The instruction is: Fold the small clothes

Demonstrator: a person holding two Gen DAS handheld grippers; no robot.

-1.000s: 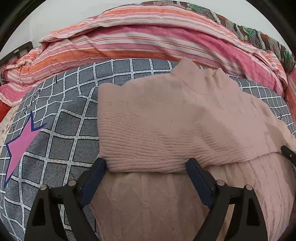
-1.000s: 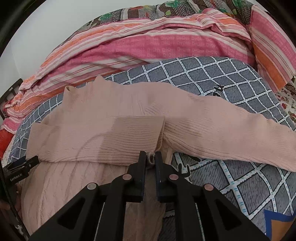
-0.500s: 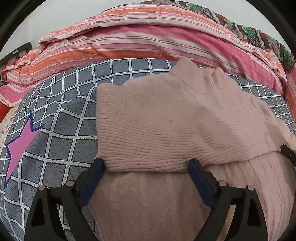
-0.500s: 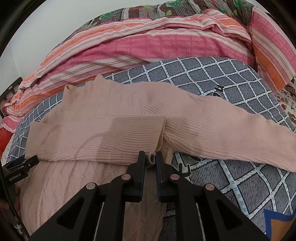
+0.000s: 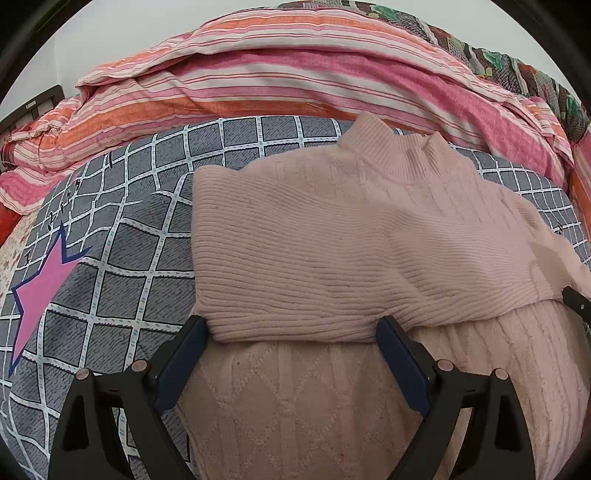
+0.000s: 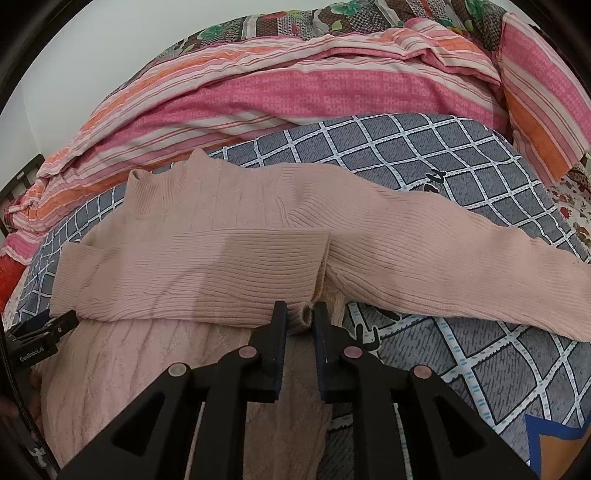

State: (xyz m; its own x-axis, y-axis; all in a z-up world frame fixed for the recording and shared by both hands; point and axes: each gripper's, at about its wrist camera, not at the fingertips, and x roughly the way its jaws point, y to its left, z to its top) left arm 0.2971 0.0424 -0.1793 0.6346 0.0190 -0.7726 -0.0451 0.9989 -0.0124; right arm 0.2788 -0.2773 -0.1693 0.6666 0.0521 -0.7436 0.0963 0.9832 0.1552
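Note:
A pink knit sweater (image 5: 332,236) lies flat on a grey checked bed sheet (image 5: 110,280), collar away from me. Its left sleeve (image 5: 295,280) is folded across the chest. My left gripper (image 5: 291,328) is open, fingers spread wide at the folded sleeve's near edge, holding nothing. In the right wrist view the sweater (image 6: 207,266) shows with its right sleeve (image 6: 443,258) stretched out to the right. My right gripper (image 6: 300,317) has its jaws slightly parted around the folded sleeve's cuff (image 6: 304,317), which sits loose between them.
A pink and orange striped quilt (image 5: 295,74) is heaped along the far side of the bed, also in the right wrist view (image 6: 295,92). A floral blanket (image 6: 332,18) lies behind it. A pink star print (image 5: 40,284) marks the sheet at left.
My right gripper's jaws have parted a little, loosening their hold on the sleeve cuff. The left gripper has stayed open and nearly still.

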